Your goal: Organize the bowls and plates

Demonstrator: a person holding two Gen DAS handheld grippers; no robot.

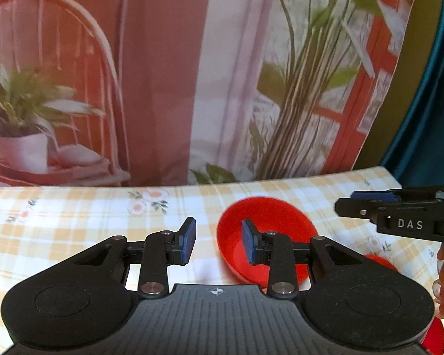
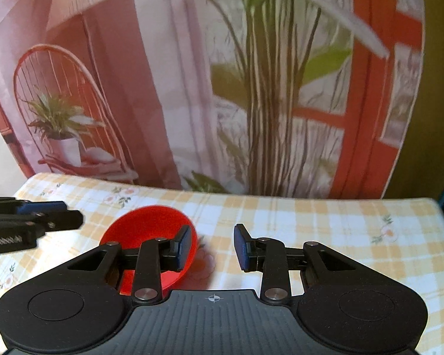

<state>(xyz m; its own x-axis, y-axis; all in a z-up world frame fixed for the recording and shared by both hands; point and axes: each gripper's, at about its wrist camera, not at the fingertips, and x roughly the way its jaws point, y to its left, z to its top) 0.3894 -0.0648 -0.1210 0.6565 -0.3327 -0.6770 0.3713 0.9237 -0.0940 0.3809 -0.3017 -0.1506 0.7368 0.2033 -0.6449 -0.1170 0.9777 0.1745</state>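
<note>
Hovering over the worktop (image 1: pixel 74 222), I have both grippers above its yellow checked cloth with a red bowl (image 1: pixel 266 236) as my landmark. My left gripper (image 1: pixel 219 242) has its jaws apart with nothing between them; its right blue pad (image 1: pixel 248 241) shows in front of the bowl's hollow, its left pad off to the left of the bowl over bare cloth. Whether that pad touches the bowl I cannot tell. My right gripper (image 2: pixel 211 247) also stands with jaws apart and empty; its left finger overlaps the bowl's right rim in the right wrist view, and the gap between the pads lies just right of the bowl. The bowl rests on the cloth, tipped so its opening faces the cameras. Right of the bowl, partly behind the right gripper's body, two more red pieces (image 1: pixel 380 261) peek out, too hidden to name. Behind the bowl a printed backdrop (image 2: pixel 192 88) of plants rises.
</note>
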